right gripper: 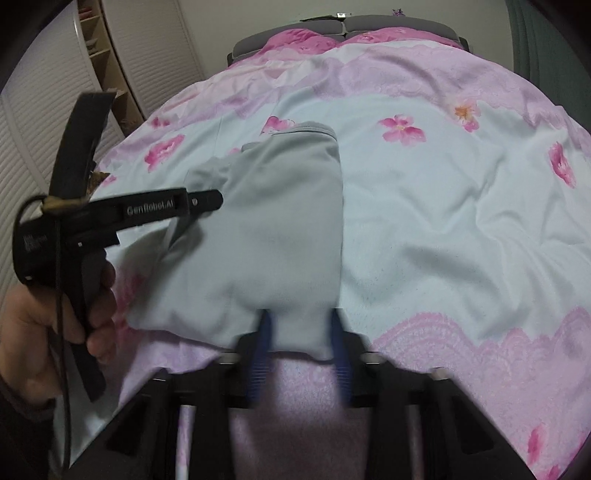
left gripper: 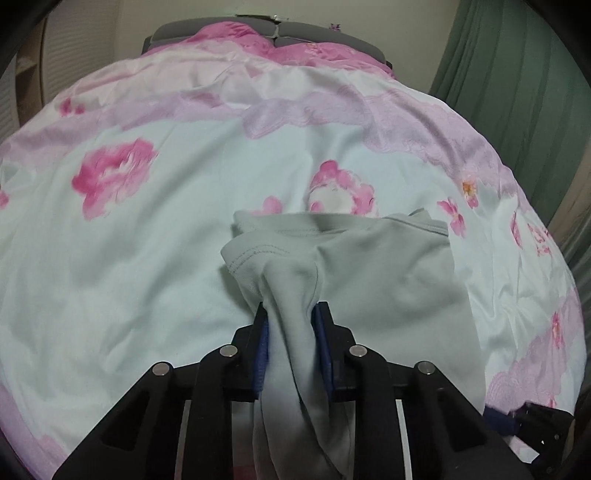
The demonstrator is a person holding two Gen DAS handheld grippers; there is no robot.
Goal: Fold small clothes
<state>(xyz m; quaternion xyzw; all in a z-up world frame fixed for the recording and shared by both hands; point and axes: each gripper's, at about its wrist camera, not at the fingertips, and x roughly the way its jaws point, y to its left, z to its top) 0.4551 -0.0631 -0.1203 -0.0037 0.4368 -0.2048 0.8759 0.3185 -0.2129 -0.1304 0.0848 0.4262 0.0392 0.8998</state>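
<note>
Garment (left gripper: 388, 266) on bedspread (left gripper: 147, 258), pillows (left gripper: 240, 33) behind.

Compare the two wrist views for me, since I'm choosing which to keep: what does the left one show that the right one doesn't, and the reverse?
Left wrist only: the left claw pinching a bunched fold of the pale grey cotton garment, with a stitched hem visible, and a green curtain.

Right wrist only: the right claw closed on the garment's near edge, the hand gripping the other black tool, and slatted wardrobe doors.

Both: the grey garment lying on the pink-flowered white bedspread, with the grey headboard behind.
</note>
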